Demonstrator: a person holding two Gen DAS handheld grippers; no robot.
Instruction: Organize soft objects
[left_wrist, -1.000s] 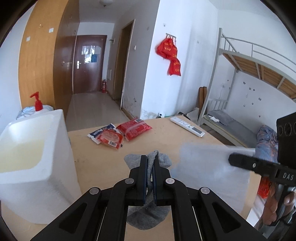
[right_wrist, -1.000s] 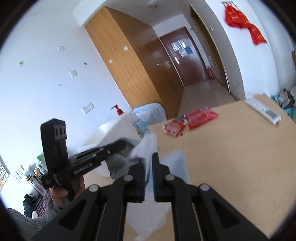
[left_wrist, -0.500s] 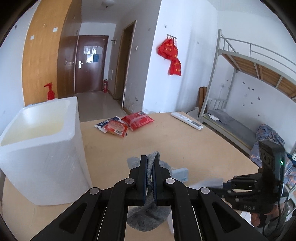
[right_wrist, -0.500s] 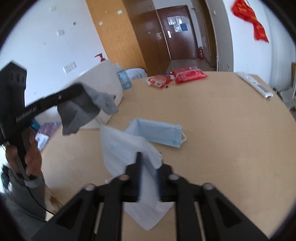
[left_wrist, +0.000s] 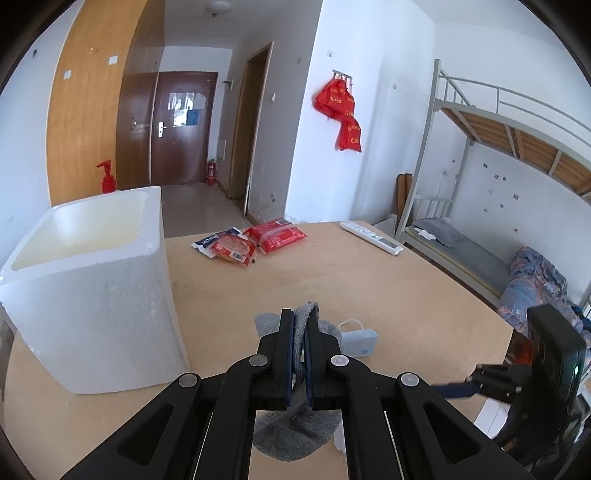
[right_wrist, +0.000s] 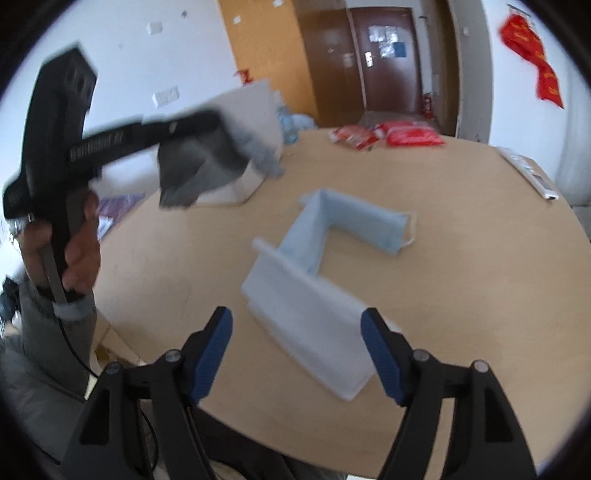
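Note:
My left gripper (left_wrist: 300, 321) is shut on a grey sock (left_wrist: 295, 435) and holds it above the wooden table (left_wrist: 332, 280), right of a white foam box (left_wrist: 92, 295). In the right wrist view the sock (right_wrist: 195, 170) hangs from that gripper in front of the box (right_wrist: 255, 110). My right gripper (right_wrist: 297, 328) is open and empty just above the near table edge. A white cloth (right_wrist: 310, 328) lies flat on the table between its fingers. A light blue face mask (right_wrist: 332, 225) lies just beyond the cloth; it also shows in the left wrist view (left_wrist: 360, 341).
Red snack packets (left_wrist: 255, 242) and a white remote (left_wrist: 371, 236) lie at the table's far side. A red pump bottle (left_wrist: 107, 177) stands behind the box. A metal bunk bed (left_wrist: 498, 184) is off to the right of the table.
My right gripper has opened and let go of the white cloth, which now lies on the table. My left gripper has drawn back and to the right of the box with the sock.

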